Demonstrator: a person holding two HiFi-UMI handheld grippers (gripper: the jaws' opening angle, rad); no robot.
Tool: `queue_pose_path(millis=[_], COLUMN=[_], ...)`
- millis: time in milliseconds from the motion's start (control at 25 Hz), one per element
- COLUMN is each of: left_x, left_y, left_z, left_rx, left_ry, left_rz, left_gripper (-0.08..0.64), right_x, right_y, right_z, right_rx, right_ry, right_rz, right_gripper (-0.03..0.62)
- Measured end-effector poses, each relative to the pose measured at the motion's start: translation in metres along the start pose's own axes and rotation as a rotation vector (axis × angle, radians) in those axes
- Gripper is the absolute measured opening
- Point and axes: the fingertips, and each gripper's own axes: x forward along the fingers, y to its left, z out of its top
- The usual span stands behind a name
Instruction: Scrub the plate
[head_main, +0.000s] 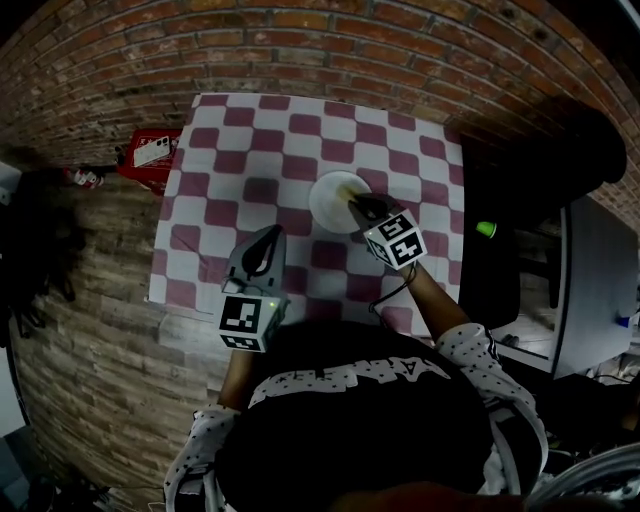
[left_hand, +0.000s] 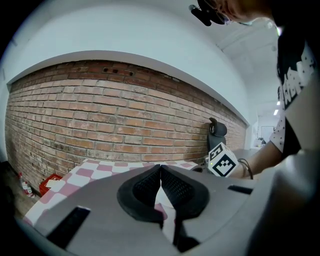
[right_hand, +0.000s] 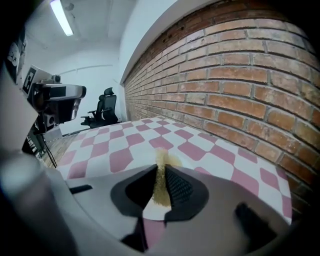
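Observation:
A white plate (head_main: 335, 198) lies on the pink-and-white checked cloth (head_main: 290, 150), right of its middle. My right gripper (head_main: 358, 208) reaches over the plate's near right part, shut on a yellow sponge (right_hand: 161, 181) that stands between its pads and touches the plate (right_hand: 150, 212). In the head view the sponge is hidden by the jaws. My left gripper (head_main: 268, 243) hovers over the cloth to the left and nearer me, apart from the plate, its jaws shut with nothing between them (left_hand: 160, 168). The right gripper's marker cube (left_hand: 222, 160) shows in the left gripper view.
A red box (head_main: 150, 155) sits on the floor off the cloth's left edge. A black office chair (head_main: 545, 145) and a dark desk with a green light (head_main: 486, 229) stand to the right. A brick wall (right_hand: 240, 75) runs along the table's far side.

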Motion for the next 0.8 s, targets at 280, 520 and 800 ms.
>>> queue_pose_path(millis=[280,520,800], left_x=[0.001,0.004,0.009], left_y=[0.000,0.002,0.005], left_z=[-0.003,-0.006,-0.008], left_rx=[0.008,0.016,0.011], left_ry=[0.013,0.028,0.035], left_rz=[0.007,0.013,0.016], left_gripper=[0.012,0.012,0.012], right_x=[0.008,0.016,0.023], right_y=[-0.027,-0.041,-0.042], right_z=[-0.004,-0.010,-0.016], right_rx=[-0.046,-0.088,-0.127], right_ry=[0.041,0.079,0.098], right_rz=[-0.055,-0.080,-0.077], right_gripper=[0.054,0.054,0.054])
